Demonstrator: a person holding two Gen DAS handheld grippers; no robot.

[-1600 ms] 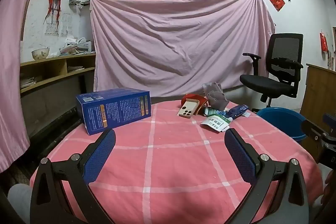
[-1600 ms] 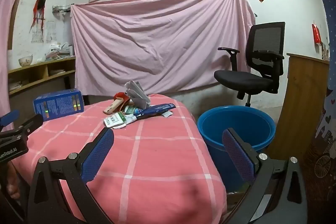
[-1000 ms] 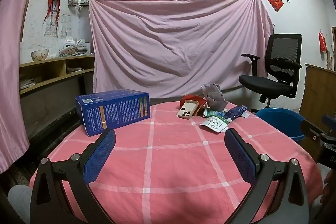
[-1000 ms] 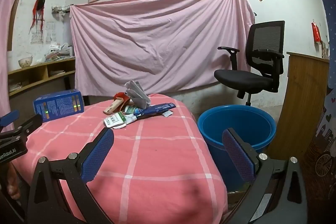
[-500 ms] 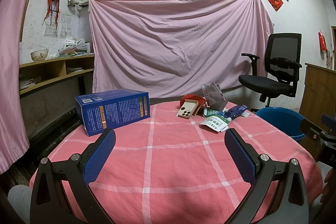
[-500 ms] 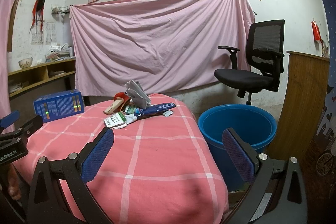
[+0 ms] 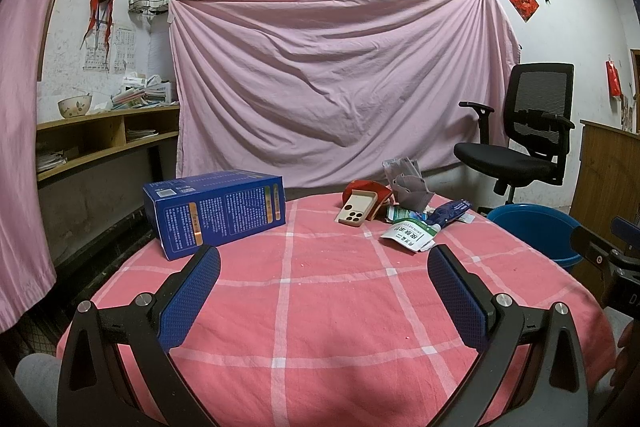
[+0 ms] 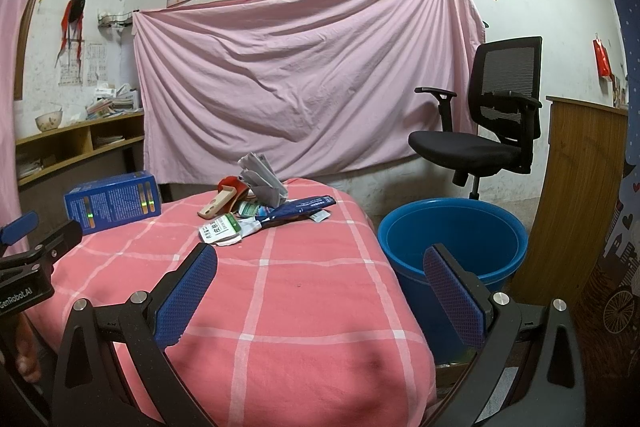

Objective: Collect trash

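Observation:
A heap of trash lies at the far side of the pink checked table (image 7: 320, 307): a white and green packet (image 7: 408, 236) (image 8: 220, 230), a dark blue wrapper (image 7: 450, 210) (image 8: 298, 207) and crumpled grey paper (image 7: 406, 183) (image 8: 262, 179). A blue bucket (image 8: 452, 239) (image 7: 534, 233) stands on the floor right of the table. My left gripper (image 7: 324, 291) is open and empty over the near table. My right gripper (image 8: 320, 291) is open and empty above the table's right edge.
A blue box (image 7: 218, 211) (image 8: 114, 201) stands at the table's far left. A red paddle with a beige phone (image 7: 356, 209) lies by the trash. A black office chair (image 8: 492, 131) stands behind the bucket, a wooden cabinet (image 8: 576, 203) to the right.

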